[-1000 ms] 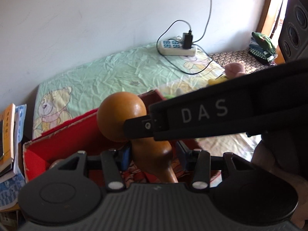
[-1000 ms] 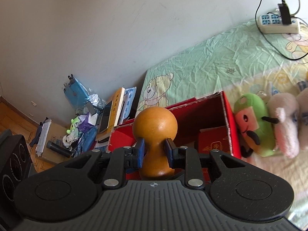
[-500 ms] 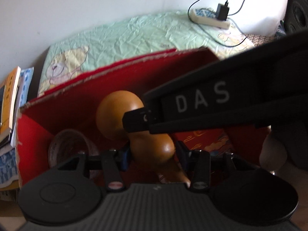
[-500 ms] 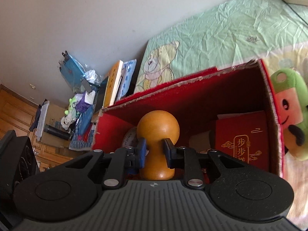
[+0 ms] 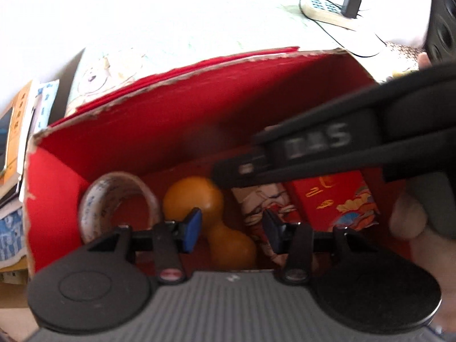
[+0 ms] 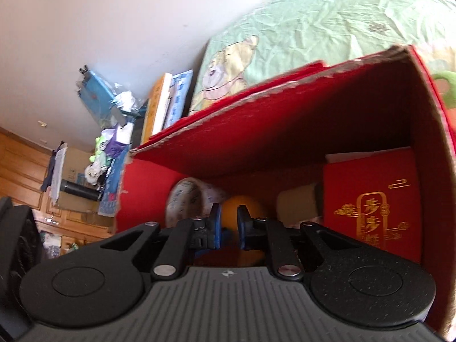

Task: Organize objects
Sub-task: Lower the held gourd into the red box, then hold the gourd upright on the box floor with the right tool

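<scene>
An orange-brown wooden gourd [image 5: 193, 199] lies on the floor of the red cardboard box [image 5: 142, 119]. My left gripper [image 5: 230, 231] hangs over its neck. Its jaws are opening, and the blue pads stand on either side without pressing on it. My right gripper [image 5: 228, 171] reaches in from the right, its tip just above the gourd's round top. In the right wrist view my right gripper [image 6: 228, 225] has closed to a narrow gap with nothing between the pads. The gourd [image 6: 248, 208] shows beyond them, inside the box [image 6: 285, 131].
Inside the box, a tape roll [image 5: 94, 199] lies left of the gourd and red packets [image 5: 327, 199] lie right of it. Books [image 5: 17, 119] stand left of the box. A power strip [image 5: 327, 8] lies on the green bedsheet [image 6: 342, 22]. A green plush toy [image 6: 447, 85] sits right of the box.
Both grippers sank into the red box with the gourd. The right jaws came off its neck and closed. The left jaws spread, and the gourd now rests on the box floor.
</scene>
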`<state>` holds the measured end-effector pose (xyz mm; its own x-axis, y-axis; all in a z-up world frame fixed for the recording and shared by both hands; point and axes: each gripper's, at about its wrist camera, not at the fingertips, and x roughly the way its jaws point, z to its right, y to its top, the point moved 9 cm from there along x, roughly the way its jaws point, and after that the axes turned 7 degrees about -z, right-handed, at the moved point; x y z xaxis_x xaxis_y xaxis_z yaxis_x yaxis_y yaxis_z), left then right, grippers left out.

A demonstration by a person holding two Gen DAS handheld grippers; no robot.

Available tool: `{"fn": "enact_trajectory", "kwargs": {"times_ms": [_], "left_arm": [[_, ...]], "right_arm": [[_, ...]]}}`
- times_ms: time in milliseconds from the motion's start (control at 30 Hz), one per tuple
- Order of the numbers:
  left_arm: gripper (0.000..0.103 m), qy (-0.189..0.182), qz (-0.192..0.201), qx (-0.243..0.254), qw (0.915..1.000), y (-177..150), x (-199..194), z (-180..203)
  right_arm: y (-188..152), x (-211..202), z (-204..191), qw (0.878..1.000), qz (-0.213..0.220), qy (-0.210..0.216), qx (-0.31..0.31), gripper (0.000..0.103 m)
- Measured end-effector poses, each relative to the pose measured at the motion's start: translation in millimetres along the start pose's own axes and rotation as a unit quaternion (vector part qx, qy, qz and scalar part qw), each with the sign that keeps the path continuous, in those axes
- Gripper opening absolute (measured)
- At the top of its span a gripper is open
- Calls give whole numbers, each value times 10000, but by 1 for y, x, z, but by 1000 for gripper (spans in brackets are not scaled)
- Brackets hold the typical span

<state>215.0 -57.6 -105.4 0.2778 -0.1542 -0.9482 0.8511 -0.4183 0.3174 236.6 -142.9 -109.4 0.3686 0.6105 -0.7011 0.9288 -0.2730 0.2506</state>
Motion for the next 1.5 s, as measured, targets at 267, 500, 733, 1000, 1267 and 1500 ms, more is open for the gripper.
{"fn": "enact_trajectory", "kwargs": {"times_ms": [267, 500, 733, 1000, 1267, 1500], "left_arm": [[49, 69, -54, -325, 9994, -5, -1, -34], [50, 29, 67, -259, 9996, -3, -2, -38], [50, 88, 133, -73, 9998, 0, -3, -31], [51, 324, 181, 104, 9993, 3, 3, -26], [51, 358, 220, 132, 9990, 3, 2, -26], [51, 399, 245, 180, 9987, 4, 2, -24]], "right_arm": [[1, 4, 14, 9992, -74, -352, 182, 16], [0, 13, 15, 9977, -162, -652, 25, 18], [0, 13, 17, 9969, -113, -783, -28, 18], [2, 15, 15, 9938, -10, -1108, -126, 19], [7, 17, 17, 9918, 148, -1263, -140, 19], [9, 19, 17, 9897, 289, -1390, -154, 20]]}}
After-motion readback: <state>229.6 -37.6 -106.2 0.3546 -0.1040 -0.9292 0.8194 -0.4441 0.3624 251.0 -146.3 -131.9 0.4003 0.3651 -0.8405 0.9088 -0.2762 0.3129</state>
